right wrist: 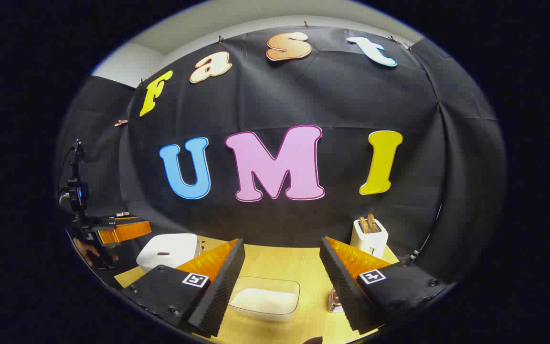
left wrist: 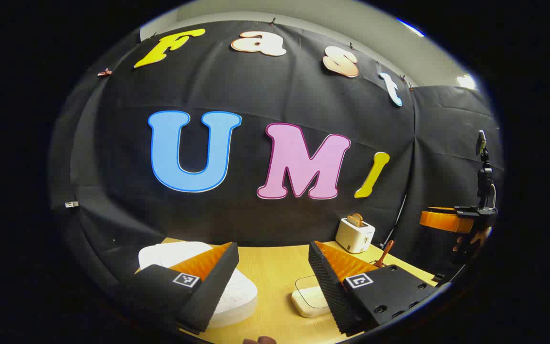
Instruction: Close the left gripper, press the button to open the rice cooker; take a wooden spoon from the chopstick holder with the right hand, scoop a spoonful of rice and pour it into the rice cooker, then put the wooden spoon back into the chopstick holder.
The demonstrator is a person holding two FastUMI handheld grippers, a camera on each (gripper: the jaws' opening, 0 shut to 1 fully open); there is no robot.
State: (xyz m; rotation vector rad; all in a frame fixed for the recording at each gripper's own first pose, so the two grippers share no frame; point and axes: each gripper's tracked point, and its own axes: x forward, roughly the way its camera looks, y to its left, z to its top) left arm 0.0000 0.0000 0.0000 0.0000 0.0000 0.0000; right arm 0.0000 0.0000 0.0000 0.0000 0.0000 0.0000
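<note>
A white rice cooker (left wrist: 239, 296) with its lid down sits at the lower left of the left gripper view, partly behind one finger of my left gripper (left wrist: 272, 286), which is open and empty above the table. A clear container of rice (left wrist: 311, 298) lies just right of it. A wooden spoon's handle (left wrist: 385, 253) sticks up behind the other finger. In the right gripper view my right gripper (right wrist: 280, 282) is open and empty over the rice container (right wrist: 265, 298). The rice cooker (right wrist: 167, 251) is to the left, and the metal chopstick holder (right wrist: 334, 302) peeks out beside the right finger.
A white toaster (left wrist: 355, 234) with bread slices stands at the back of the wooden table (left wrist: 270, 267), also seen as the toaster (right wrist: 369, 236) at back right. The other gripper (left wrist: 449, 220) is held by a hand at far right; the left gripper (right wrist: 117, 230) appears at far left.
</note>
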